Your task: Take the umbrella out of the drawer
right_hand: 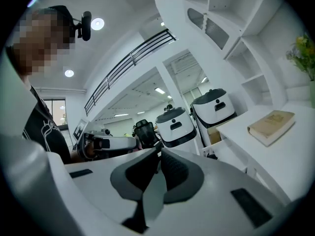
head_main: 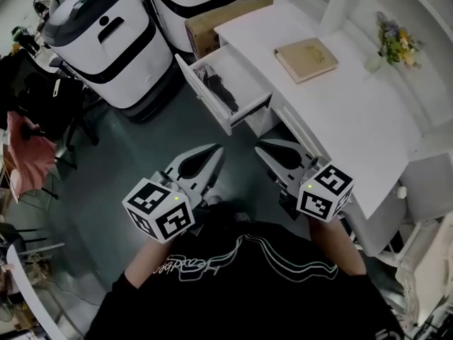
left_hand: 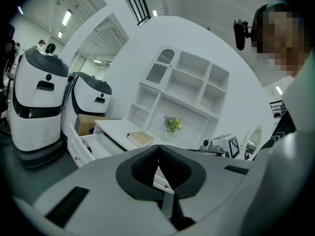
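Umbrella (head_main: pixel 221 91): a dark, slim bundle lying in the open drawer (head_main: pixel 244 76); it sits towards the front panel, with bare white drawer bottom behind it; nothing touches it
Long axis: roughly along the front panel, so across the line of pull-out rather than along it; in the head view it slants from upper left to lower right
Left gripper (head_main: pixel 212 154): jaws pressed together with nothing between them; held close to the body; its own view shows the pads meeting at the tip, with the drawer low and to the left beyond them
Right gripper (head_main: pixel 265 147): jaws likewise pressed together and empty; it is beside the left one, just off the desk (head_main: pixel 340 112) edge; its own view looks out past the book (head_main: pixel 306 59) on the desk
Direction: the umbrella lies ahead of both tips and well apart from them, with bare floor between; its lower-right end is the end closer to the person
Nearer hand: hard to call; that end falls about between the two tips, with the left tip towards the front-panel side and the right tip towards the desk side
Judgement on the move: either gripper must spread its jaws and come down over the front panel; a pinch across the long axis looks simpler than one taken end-on
Risk: the bundle sits close to the front panel, so one jaw may catch on it
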Available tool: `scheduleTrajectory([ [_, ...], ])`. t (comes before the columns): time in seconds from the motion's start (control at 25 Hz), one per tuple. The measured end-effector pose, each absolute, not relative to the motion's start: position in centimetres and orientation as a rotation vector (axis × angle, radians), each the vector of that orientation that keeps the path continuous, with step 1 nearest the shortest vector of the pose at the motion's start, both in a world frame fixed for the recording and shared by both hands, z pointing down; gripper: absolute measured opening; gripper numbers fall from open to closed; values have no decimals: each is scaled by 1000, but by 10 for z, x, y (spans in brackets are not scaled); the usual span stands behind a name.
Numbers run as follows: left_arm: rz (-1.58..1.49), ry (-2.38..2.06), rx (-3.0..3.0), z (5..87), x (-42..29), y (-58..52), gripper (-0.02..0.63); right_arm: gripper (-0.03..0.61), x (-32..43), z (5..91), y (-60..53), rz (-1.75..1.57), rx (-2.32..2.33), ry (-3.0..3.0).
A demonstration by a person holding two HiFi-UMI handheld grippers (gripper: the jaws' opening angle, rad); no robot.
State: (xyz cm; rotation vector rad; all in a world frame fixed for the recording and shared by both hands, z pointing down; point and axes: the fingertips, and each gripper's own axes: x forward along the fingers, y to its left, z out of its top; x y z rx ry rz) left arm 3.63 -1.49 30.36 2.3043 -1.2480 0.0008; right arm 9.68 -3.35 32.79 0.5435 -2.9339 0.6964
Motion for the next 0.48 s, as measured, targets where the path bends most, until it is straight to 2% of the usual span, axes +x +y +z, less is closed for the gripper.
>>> scheduleTrajectory([
  [0.48,11,-1209,2240,348,-35,-157,20,55,29,373,-175,726,563,-2830],
])
